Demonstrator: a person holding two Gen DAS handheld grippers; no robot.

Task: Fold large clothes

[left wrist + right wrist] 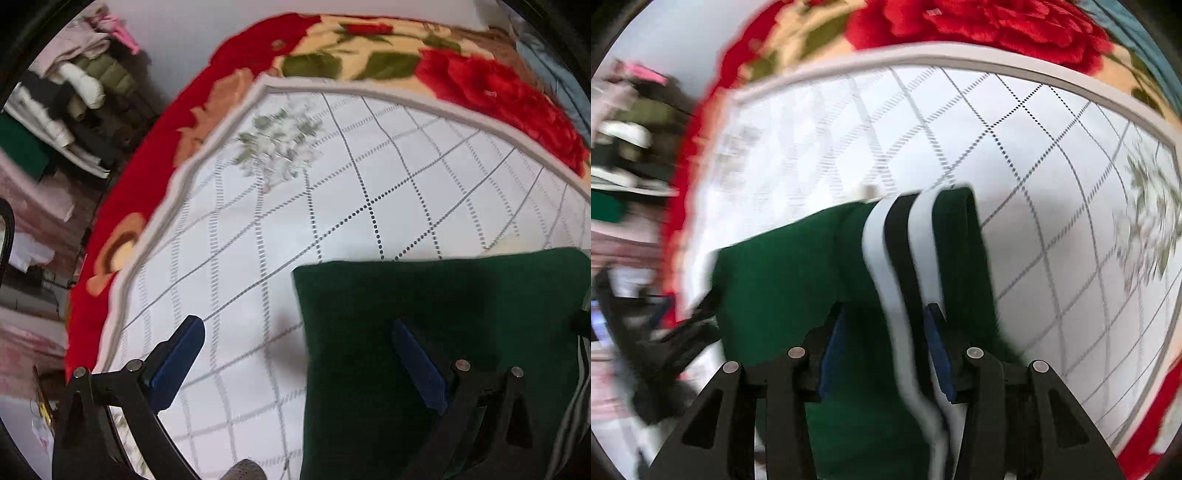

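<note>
A dark green garment (424, 332) with white and black stripes lies on a white quilted mat (258, 221). My left gripper (299, 332) is open and empty above the garment's left edge; its right finger hangs over the green cloth, its left finger over the mat. In the right wrist view the green garment (798, 280) is bunched between my right gripper's (886, 332) blue pads, with the striped band (897, 258) running between them. The right gripper is shut on it.
The mat lies on a red floral blanket (480, 81). A pile of clothes (74, 92) is stacked at the far left beside the bed. The mat's grey border (923, 55) runs along the far side.
</note>
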